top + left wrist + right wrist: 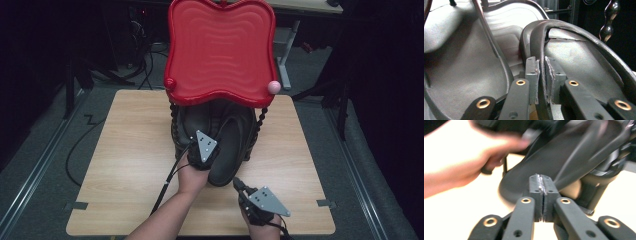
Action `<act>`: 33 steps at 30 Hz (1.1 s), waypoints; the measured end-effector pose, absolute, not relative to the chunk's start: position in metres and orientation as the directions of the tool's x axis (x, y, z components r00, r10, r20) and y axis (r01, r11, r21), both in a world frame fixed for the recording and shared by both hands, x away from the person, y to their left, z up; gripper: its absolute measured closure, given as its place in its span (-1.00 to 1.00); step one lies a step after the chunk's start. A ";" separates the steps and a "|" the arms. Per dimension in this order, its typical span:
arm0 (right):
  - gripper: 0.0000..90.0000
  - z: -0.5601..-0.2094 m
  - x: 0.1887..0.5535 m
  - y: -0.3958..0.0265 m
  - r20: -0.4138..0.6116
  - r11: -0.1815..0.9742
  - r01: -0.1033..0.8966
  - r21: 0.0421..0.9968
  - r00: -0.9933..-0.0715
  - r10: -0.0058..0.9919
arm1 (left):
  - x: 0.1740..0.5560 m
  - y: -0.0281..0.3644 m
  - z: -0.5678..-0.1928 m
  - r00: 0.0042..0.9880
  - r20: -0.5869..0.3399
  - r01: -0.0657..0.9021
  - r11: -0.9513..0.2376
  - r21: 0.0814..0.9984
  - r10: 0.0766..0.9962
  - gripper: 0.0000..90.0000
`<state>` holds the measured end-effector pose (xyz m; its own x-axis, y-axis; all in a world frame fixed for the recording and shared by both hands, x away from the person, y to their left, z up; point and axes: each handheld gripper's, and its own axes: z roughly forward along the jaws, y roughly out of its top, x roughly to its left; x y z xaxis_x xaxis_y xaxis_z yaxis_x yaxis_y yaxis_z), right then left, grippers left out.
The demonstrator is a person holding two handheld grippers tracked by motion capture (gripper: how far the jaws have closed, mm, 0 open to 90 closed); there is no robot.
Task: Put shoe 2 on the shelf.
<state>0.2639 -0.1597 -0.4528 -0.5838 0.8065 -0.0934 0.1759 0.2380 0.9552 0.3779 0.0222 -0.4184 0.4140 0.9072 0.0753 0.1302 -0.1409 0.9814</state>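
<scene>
1. Dark floor and cables ring the pale wooden table (130, 165) where I work, with a desk leg in the gloom beyond it.
2. My left claw (209, 159) is clamped on the raised edge of a dark slipper (227, 150); in the left gripper view the rim (541, 62) runs straight between my two pads, which press it from both sides.
3. That slipper lies just ahead of my left claw and slopes out of the dark bag (192, 122) behind it, its heel end on the table nearest me.
4. Above and beyond my left claw stands the bag's red wavy flap (220, 50), upright, with a red knob at one lower corner and a pink ball (273, 86) at the other.
5. Black beaded handles (260, 122) hang at either side of the bag, past my left claw.
6. My right claw (239, 184) has its pads together with nothing between them, as the right gripper view shows (542, 185).
7. It sits near the table's front edge, just short of the slipper's heel (524, 182), apart from it; my left hand (461, 162) is off to its left.
</scene>
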 end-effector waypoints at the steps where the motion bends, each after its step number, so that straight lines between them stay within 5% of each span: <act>1: 1.00 -0.458 0.261 -0.156 -0.083 0.243 0.194 0.951 -0.594 0.800 | 0.378 0.022 -0.418 0.411 0.073 0.132 -0.139 0.982 0.909 0.80; 12: 1.00 -0.484 0.255 -0.120 -0.158 0.359 0.194 0.913 -0.642 0.750 | 0.378 0.022 -0.418 0.404 0.059 0.139 -0.125 0.982 0.913 0.81; 23: 1.00 -0.484 0.270 -0.124 -0.147 0.330 0.210 0.921 -0.597 0.789 | 0.378 0.023 -0.419 0.399 0.051 0.140 -0.116 0.983 0.916 0.82; 33: 1.00 -0.492 0.273 -0.104 -0.140 0.354 0.216 0.910 -0.645 0.751 | 0.379 0.023 -0.419 0.393 0.038 0.145 -0.103 0.984 0.919 0.82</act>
